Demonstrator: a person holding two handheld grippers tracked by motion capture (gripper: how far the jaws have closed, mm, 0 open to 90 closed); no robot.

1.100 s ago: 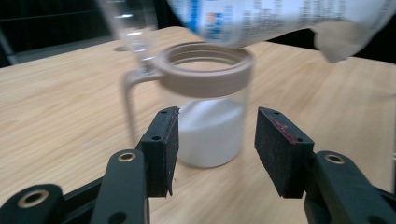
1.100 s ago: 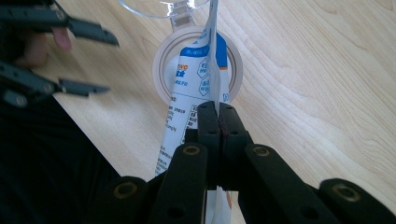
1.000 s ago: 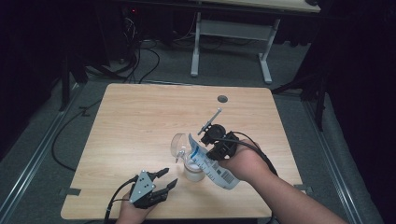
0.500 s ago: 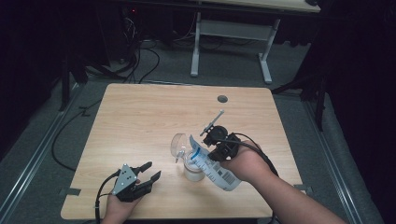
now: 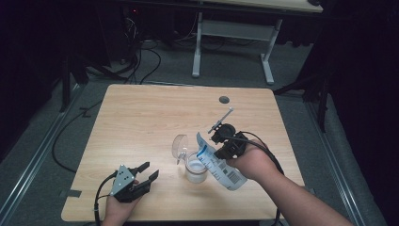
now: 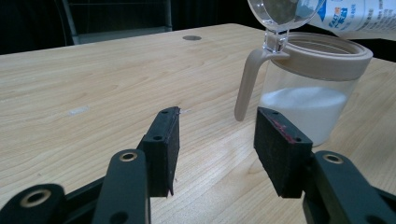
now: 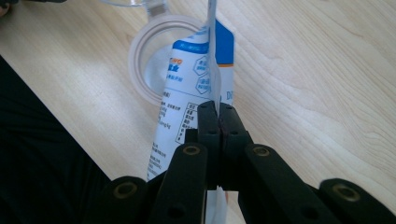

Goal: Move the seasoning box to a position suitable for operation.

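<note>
Apparently plastic pouch [image 5: 221, 167], clear jar [image 5: 195, 170]

pouch [image 6: 362, 16] cut by frame edge, jar [image 7: 156, 56] partly hidden behind pouch

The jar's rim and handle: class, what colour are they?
Beige, on the clear jar; the left gripper view shows it best.

Dim room, grey floor [image 5: 56, 141], white desk frame [image 5: 233, 35]
</note>
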